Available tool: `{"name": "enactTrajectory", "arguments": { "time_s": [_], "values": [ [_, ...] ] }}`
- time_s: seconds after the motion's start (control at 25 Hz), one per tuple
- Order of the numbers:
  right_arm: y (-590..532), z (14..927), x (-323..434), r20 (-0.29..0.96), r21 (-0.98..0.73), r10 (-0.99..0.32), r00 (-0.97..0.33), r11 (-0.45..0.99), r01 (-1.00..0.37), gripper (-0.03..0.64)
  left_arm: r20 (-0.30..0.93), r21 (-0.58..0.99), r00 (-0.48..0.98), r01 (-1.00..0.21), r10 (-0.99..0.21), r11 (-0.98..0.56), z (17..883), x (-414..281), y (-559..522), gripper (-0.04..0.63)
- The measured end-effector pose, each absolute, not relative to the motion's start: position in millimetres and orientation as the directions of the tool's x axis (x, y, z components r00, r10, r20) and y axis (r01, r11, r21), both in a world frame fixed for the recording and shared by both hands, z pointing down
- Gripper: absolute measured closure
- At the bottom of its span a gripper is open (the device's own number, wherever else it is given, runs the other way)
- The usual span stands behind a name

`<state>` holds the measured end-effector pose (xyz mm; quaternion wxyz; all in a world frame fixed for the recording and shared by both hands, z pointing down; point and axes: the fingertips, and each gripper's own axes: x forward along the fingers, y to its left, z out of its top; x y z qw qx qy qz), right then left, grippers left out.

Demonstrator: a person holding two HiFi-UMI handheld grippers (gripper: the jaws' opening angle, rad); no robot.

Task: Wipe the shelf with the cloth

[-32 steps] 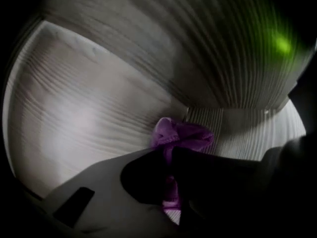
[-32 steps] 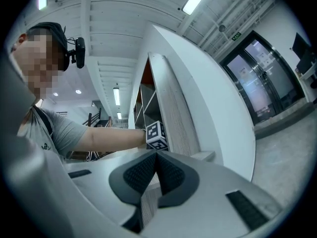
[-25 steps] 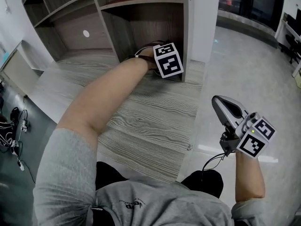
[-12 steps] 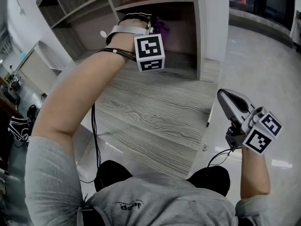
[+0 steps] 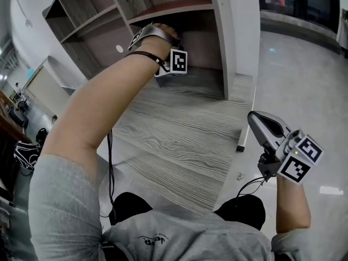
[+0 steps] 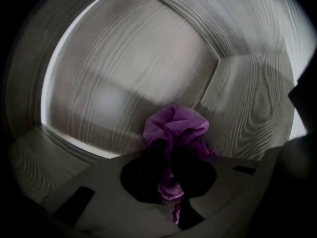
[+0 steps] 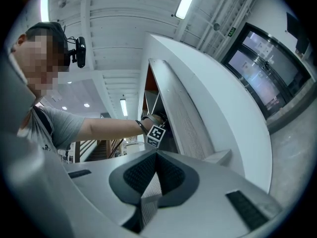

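Reaches up with the left gripper (image 5: 156,36) into a compartment of the shelf (image 5: 175,5), just under a reddish-brown board. Clamps the purple cloth (image 6: 176,127) between that gripper's jaws, closed tight on it. Leaves a bunched wad sticking out ahead of the tips and a thin tail trailing back between the dark pads (image 6: 141,175). Faces the wad toward the wood-grain panel (image 6: 129,78) straight ahead of the tips; cannot tell whether cloth and panel touch. Shows a corner where two panels meet, just right of the tips. Hides the cloth in the head view, beyond the wrist and the marker cube (image 5: 178,61).

Holds the right gripper (image 5: 267,128) low and well apart from the shelf, above the pale floor (image 5: 296,75) and beside the edge of the grey wood-grain worktop (image 5: 179,135). Aims it upward along the shelf's white side. Has its jaws together, tips meeting, with nothing gripped between them.
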<state>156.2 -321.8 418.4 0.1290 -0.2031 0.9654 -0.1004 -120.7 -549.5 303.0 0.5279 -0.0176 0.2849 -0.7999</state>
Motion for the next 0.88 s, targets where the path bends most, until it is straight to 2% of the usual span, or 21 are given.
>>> {"name": "enactTrajectory", "arguments": {
  "time_s": [0.16,0.32,0.52,0.76,0.88],
  "values": [
    [-323,422,159,-0.208,-0.255,-0.421,-0.883,0.895,-0.367,0.597,-0.279,-0.463,-0.496,0.820,-0.822,-0.337,300,-125,-553,0.520],
    [-327,426,158,-0.195,-0.261,-0.421,-0.886,0.893,-0.367,0.597,-0.195,-0.530,-0.517,0.771,-0.834,-0.353,310,-129,-558,0.522],
    [-329,429,156,-0.186,-0.263,-0.420,-0.888,0.892,-0.367,0.597,-0.111,-0.494,-0.531,0.763,-0.840,-0.417,361,-140,-555,0.522],
    [-326,433,157,-0.172,-0.262,-0.423,-0.890,0.890,-0.373,0.597,0.188,-0.565,-0.569,0.604,-0.800,-0.562,450,-141,-545,0.520],
    [-327,432,159,-0.166,-0.262,-0.429,-0.888,0.887,-0.380,0.597,0.264,-0.621,-0.556,0.527,-0.788,-0.580,460,-138,-541,0.518]
  ]
}}
